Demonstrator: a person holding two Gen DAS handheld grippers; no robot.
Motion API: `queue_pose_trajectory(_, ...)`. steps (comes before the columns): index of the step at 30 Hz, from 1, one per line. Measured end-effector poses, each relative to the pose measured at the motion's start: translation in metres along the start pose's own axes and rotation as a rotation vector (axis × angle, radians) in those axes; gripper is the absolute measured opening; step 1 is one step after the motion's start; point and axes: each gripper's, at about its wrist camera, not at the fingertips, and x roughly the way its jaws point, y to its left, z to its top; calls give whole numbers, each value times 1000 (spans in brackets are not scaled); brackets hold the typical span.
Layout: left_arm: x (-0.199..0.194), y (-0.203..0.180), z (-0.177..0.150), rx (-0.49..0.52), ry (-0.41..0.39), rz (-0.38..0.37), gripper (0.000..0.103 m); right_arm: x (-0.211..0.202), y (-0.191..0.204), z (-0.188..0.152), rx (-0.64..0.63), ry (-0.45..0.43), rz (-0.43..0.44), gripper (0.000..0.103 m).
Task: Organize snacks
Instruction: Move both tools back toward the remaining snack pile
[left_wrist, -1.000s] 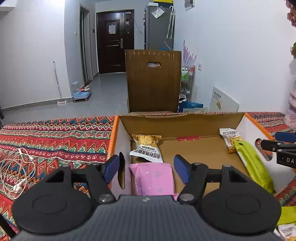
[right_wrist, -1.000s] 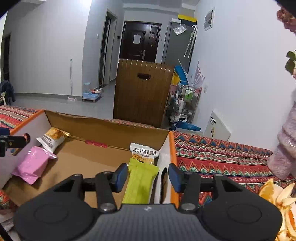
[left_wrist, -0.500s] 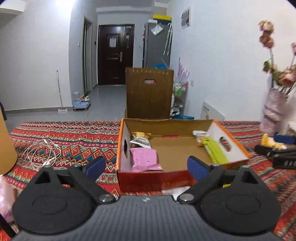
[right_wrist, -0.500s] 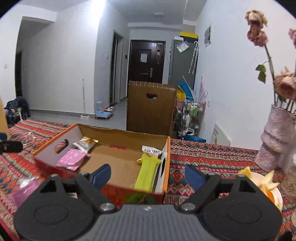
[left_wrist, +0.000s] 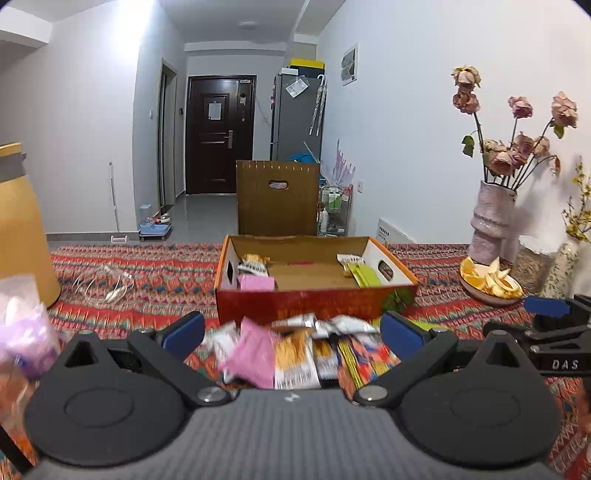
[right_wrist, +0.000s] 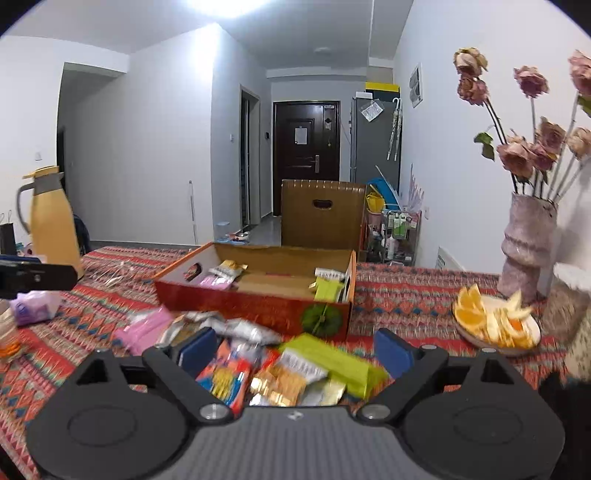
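Both grippers are spread wide with nothing clamped, jaws just been opening. Left gripper (left_wrist: 291, 332) and right gripper (right_wrist: 293, 345) hang over the loose snack pile (left_wrist: 295, 350) on the desk (left_wrist: 147, 273), right in front of the cardboard box (left_wrist: 314, 302). Inside the box, a pink pack (left_wrist: 256, 283) sits against the left wall and a green pack (left_wrist: 365, 275) against the right, with the middle floor bare. Only the right view shows the yellow thermos (right_wrist: 51, 214) whole; the left view clips it at the edge. Orange slices plate (right_wrist: 495, 321) sits near the desk's right edge, just beside the vase (right_wrist: 528, 243)
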Motion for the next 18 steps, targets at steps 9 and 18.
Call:
queue_pose_trajectory(9, -55, 7, -55, -95, 46, 32, 103, -74, 12, -61, 48, 2, -15, 98)
queue_pose_trajectory(18, -91, 18, -115, -132, 146, 83, 103, -117, 23, -128, 138, 92, -10, 98)
